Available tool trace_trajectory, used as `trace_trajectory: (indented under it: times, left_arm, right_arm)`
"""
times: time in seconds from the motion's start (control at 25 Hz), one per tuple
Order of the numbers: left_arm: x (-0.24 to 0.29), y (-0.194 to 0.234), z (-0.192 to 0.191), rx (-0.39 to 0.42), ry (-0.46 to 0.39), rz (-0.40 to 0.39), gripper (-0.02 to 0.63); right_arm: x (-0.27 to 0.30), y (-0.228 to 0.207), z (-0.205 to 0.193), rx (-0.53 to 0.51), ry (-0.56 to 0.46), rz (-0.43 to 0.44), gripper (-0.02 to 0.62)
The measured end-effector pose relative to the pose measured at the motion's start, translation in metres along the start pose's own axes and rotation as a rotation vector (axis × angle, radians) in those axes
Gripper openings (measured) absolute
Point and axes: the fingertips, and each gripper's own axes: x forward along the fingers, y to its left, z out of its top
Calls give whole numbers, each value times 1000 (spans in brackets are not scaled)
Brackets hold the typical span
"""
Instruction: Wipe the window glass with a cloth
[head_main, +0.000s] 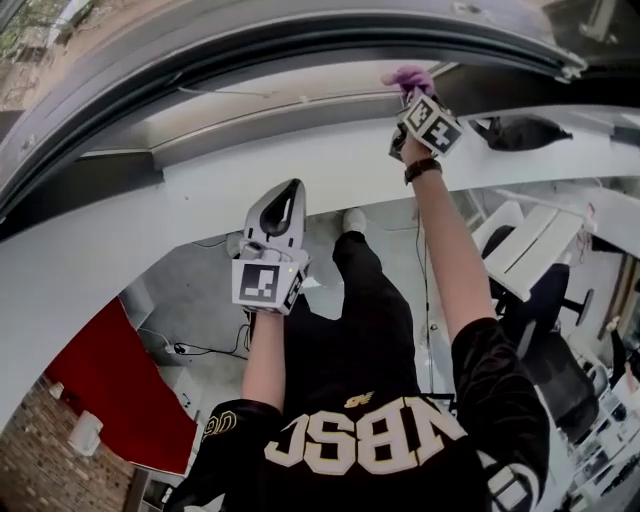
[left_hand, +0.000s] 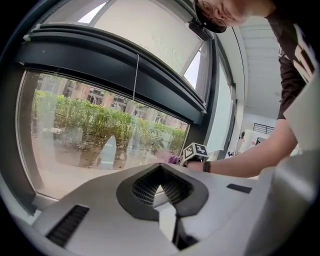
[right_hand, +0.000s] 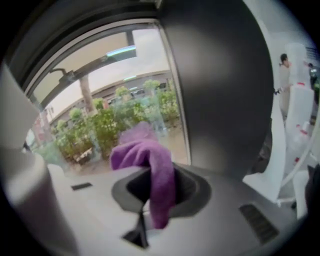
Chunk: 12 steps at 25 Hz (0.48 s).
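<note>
Cloth (right_hand: 150, 165): one, purple, pinched between the two jaws of the right claw (right_hand: 156, 192). Its loose end hangs below the jaws. Its bunched end is up at the window glass (right_hand: 110, 120), meeting its own faint reflection. Position: low on the pane, just beside the dark upright frame (right_hand: 220, 90). Shrubs (right_hand: 100, 132) are seen through the glass.

Left claw (left_hand: 161, 189): jaws together, nothing between them. It is aimed at the glass but held apart from it, nearer the person's body than the right one.

Claws counted: two, each with one marker cube (head_main: 432, 122). One dark band (head_main: 422, 169) on the right wrist. One blind cord (left_hand: 136, 80) hangs before the pane.
</note>
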Motion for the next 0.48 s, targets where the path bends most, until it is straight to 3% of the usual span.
trace_trajectory:
  times: [0.12, 0.24, 0.32, 0.48]
  left_arm:
    - [-13, 10, -2, 8, -15, 10, 20]
    - [-35, 35, -9, -17, 0, 65, 20]
    - [-53, 58, -18, -56, 7, 107, 20]
    - [-89, 107, 0, -15, -3, 154, 20]
  right_arm:
    - [0, -11, 5, 69, -37, -54, 67]
    - [-6, 8, -19, 57, -14, -39, 67]
    - [-13, 43, -60, -13, 61, 16, 67]
    - [-42, 160, -177, -194, 256, 212, 67]
